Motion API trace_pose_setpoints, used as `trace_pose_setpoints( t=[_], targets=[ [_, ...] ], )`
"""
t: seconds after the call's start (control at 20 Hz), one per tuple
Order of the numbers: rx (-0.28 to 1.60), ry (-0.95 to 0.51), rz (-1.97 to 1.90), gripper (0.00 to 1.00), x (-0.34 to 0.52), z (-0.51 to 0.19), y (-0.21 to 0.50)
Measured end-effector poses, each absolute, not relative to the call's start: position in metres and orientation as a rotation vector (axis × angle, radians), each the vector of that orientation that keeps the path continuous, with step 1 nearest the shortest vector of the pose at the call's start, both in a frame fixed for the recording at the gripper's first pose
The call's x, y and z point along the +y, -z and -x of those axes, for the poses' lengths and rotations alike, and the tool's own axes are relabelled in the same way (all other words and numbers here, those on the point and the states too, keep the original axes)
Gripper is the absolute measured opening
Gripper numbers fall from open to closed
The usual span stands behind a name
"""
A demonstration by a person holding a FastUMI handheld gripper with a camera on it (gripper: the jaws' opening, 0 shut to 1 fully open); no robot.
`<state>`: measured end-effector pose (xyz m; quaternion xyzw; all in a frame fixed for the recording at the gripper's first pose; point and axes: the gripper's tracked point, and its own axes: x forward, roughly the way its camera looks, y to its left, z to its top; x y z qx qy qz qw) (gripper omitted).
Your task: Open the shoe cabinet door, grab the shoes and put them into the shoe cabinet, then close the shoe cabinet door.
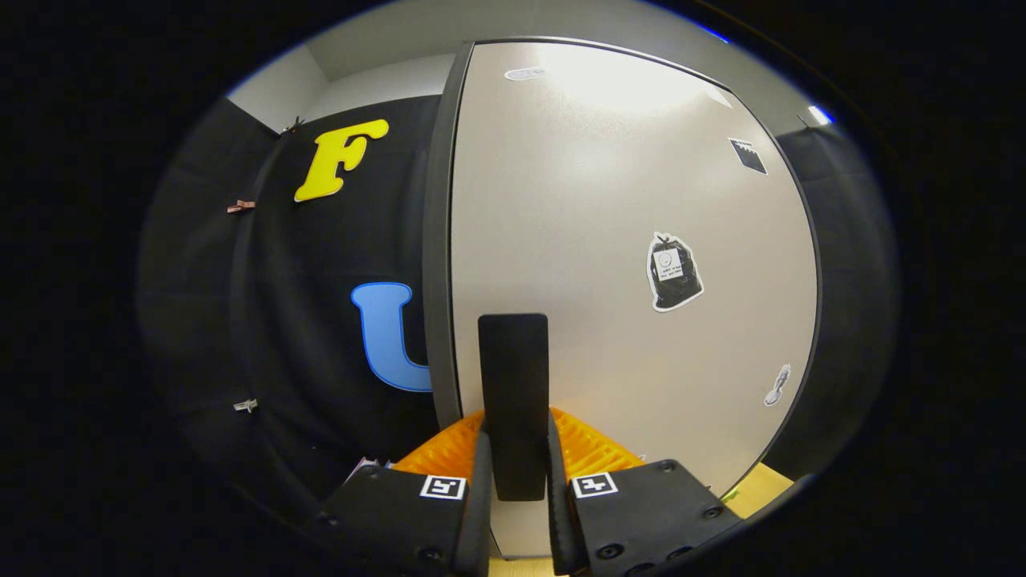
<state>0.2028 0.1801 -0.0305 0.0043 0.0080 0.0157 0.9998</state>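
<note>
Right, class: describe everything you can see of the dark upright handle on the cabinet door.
The handle is a flat, dark, matte bar with rounded corners, standing upright on the pale, smooth cabinet door near the door's dark left edge. Its lower part sits between the fingers of the tongs, which are closed against both its sides. Its top end rises clear above them. What it is made of cannot be told.

cabinet door (625, 240) blocks ahead, handle (513, 385) pinched between hand-held gripper (517, 465) fingers
</note>
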Motion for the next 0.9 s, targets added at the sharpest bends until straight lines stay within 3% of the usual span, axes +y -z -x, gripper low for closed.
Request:
trace_pose_setpoints(
  t=[0.05, 0.45, 0.5, 0.9],
  targets=[
    [0.012, -0.041, 0.002, 0.27, 0.181, -0.199, 0.030],
    [0.058, -0.072, -0.030, 0.26, 0.179, -0.178, 0.029],
    [0.059, -0.087, -0.041, 0.19, 0.178, -0.169, 0.029],
    [0.081, -0.186, -0.052, 0.19, 0.163, -0.109, 0.025]
  ],
)
